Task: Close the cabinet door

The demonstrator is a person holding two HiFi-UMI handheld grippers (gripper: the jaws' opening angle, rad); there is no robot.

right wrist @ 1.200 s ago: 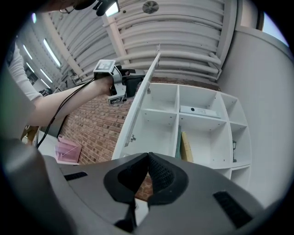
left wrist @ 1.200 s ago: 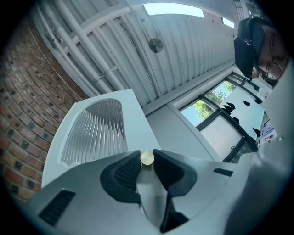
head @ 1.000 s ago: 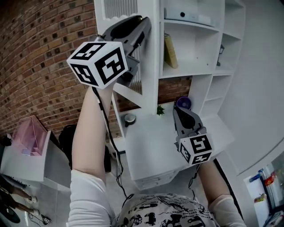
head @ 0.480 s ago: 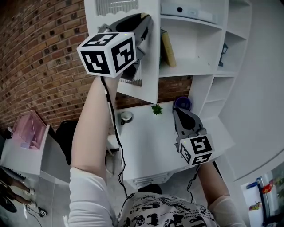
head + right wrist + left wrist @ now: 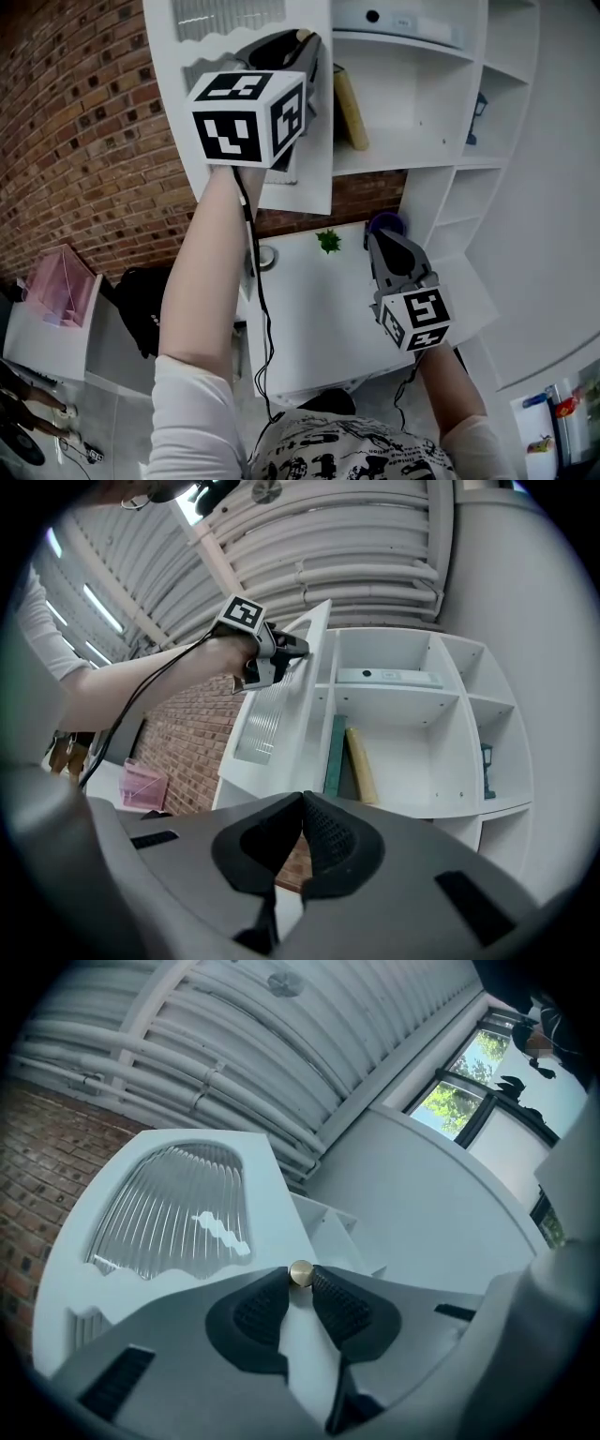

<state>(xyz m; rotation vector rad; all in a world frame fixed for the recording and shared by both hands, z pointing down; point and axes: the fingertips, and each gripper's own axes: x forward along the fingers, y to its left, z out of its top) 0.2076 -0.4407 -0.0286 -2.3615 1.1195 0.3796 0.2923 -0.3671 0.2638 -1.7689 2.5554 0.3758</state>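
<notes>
Left gripper (image 5: 307, 39) is pinching the knob (image 5: 301, 1274) at three o'clock on the ajar cabinet door (image 5: 169, 112), needing a flush push; right gripper (image 5: 377, 239) is idling, jaws together.

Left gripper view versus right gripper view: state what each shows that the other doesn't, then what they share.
Left gripper view only: the brass knob pinched between the left gripper's fingers. Right gripper view only: the shelved books and the person's arm. Both: the cabinet door with ribbed glass, and the ceiling pipes.
</notes>
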